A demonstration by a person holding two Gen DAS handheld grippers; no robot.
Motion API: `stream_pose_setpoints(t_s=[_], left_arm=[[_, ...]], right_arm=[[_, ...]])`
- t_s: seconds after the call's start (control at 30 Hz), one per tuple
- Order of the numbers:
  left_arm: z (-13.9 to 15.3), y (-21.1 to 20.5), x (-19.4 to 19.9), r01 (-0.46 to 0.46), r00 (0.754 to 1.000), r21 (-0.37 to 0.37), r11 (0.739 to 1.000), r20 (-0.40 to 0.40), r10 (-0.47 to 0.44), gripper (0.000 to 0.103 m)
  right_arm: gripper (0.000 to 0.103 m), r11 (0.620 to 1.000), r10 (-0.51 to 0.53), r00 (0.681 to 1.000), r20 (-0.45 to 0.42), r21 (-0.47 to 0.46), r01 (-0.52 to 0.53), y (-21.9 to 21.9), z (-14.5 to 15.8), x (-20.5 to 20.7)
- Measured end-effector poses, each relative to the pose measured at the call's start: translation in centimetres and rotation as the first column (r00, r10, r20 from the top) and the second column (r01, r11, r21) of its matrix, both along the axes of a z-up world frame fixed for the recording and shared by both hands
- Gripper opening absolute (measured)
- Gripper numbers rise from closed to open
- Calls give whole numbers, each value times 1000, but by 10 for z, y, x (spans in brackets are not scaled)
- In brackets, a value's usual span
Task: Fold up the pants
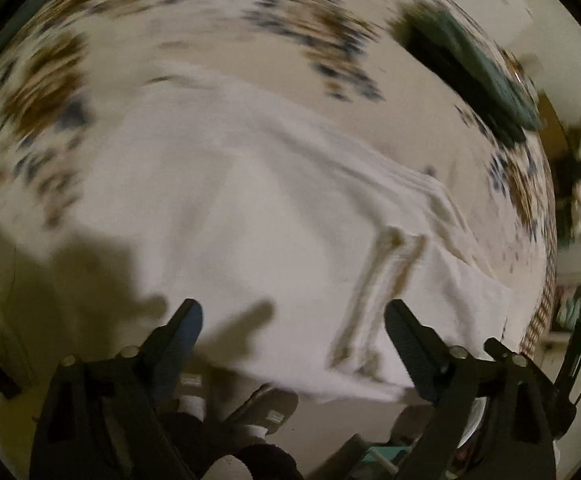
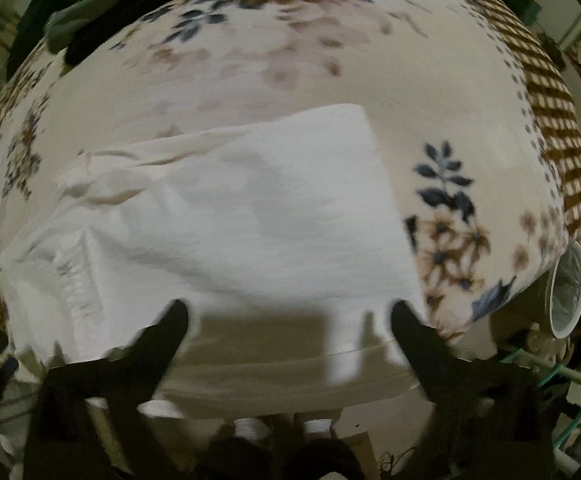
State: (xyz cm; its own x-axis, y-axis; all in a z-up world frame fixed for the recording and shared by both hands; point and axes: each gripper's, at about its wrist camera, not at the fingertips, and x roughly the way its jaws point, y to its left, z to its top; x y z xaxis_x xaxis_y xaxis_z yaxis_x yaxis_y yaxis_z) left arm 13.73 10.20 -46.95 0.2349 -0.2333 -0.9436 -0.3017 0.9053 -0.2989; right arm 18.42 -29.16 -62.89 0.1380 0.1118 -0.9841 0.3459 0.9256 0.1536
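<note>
White pants (image 1: 250, 216) lie folded on a floral bedspread (image 1: 250, 52), with the gathered waistband (image 1: 386, 292) toward the near right in the left wrist view. My left gripper (image 1: 292, 318) is open and empty above the pants' near edge. In the right wrist view the pants (image 2: 258, 216) lie as a broad white panel, waistband (image 2: 74, 276) at the left. My right gripper (image 2: 288, 318) is open and empty over the near edge, which hangs over the bed side. Both views are motion-blurred.
Dark green clothing (image 1: 474, 64) lies at the bed's far side; it also shows in the right wrist view (image 2: 74, 12). A white bucket (image 2: 568, 284) stands by the bed at the right. A brown checked border (image 2: 558, 120) marks the bedspread edge. The person's feet (image 1: 266, 408) are below.
</note>
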Motion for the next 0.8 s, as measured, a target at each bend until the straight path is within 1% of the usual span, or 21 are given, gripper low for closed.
stream_pose_setpoints(t_s=[0.1, 0.13, 0.2, 0.27, 0.3, 0.33, 0.37, 0.4, 0.43, 0.47, 0.5, 0.53, 0.57, 0.63, 0.67, 0.7, 0.73, 0.77, 0.8], left_arm=[[-11, 46, -23, -127, 992, -7, 992, 2, 127, 96], [-20, 63, -30, -181, 984, -20, 983, -3, 181, 96], [-35, 85, -37, -279, 960, -50, 959, -1, 279, 96], [-50, 101, -37, -355, 934, -97, 930, 13, 357, 96], [-55, 108, -36, -391, 919, -88, 916, 21, 394, 96], [-57, 114, -36, -418, 907, -87, 904, 22, 421, 94], [-61, 119, -35, -434, 898, -105, 895, 29, 439, 93], [-65, 125, -32, -448, 891, -112, 887, 29, 454, 90], [-66, 127, -31, -453, 888, -110, 885, 32, 458, 74], [-67, 133, -29, -453, 887, -118, 884, 42, 460, 44], [-69, 135, -24, -443, 892, -125, 888, 45, 451, 32], [-71, 135, -18, -437, 893, -131, 890, 49, 447, 27], [-69, 137, -18, -442, 888, -140, 886, 70, 454, 21], [-60, 127, -11, -425, 893, -129, 896, 104, 438, 16], [-51, 126, -13, -412, 895, -135, 901, 128, 428, 16], [-36, 121, -13, -392, 895, -139, 910, 171, 412, 15], [-21, 114, -11, -358, 901, -129, 925, 214, 378, 15], [-9, 108, -11, -334, 904, -121, 935, 240, 354, 15], [-1, 105, -9, -324, 901, -139, 936, 257, 350, 15]], right_arm=[[103, 999, 38, 999, 2, 4, -38, 16, 5, 5], [103, 999, 53, 999, 3, 3, -53, 22, 7, 7], [103, 996, 85, 996, 3, 0, -85, 37, 10, 10], [103, 994, 107, 994, -6, 5, -107, 57, 10, 16], [103, 993, 116, 993, -9, 6, -116, 63, 10, 17], [103, 992, 130, 991, -15, 8, -129, 71, 10, 19], [103, 991, 137, 990, -19, 6, -137, 82, 9, 26], [103, 989, 147, 989, -25, 2, -147, 89, 8, 29], [103, 988, 152, 988, -27, -1, -152, 100, 8, 30], [103, 987, 162, 986, -29, -2, -162, 106, 8, 32], [103, 985, 173, 984, -30, -5, -174, 113, 8, 33], [103, 982, 186, 982, -33, -11, -186, 119, 7, 34], [103, 981, 194, 980, -35, -15, -194, 124, 8, 33], [103, 979, 201, 979, -37, -14, -201, 132, 7, 35], [103, 979, 203, 979, -38, -16, -203, 135, 7, 35], [103, 979, 203, 979, -36, -15, -203, 138, 7, 36], [103, 979, 202, 979, -35, -14, -203, 140, 6, 36], [103, 980, 200, 979, -37, -11, -200, 141, 5, 36], [103, 980, 197, 980, -42, -9, -197, 142, 4, 36]])
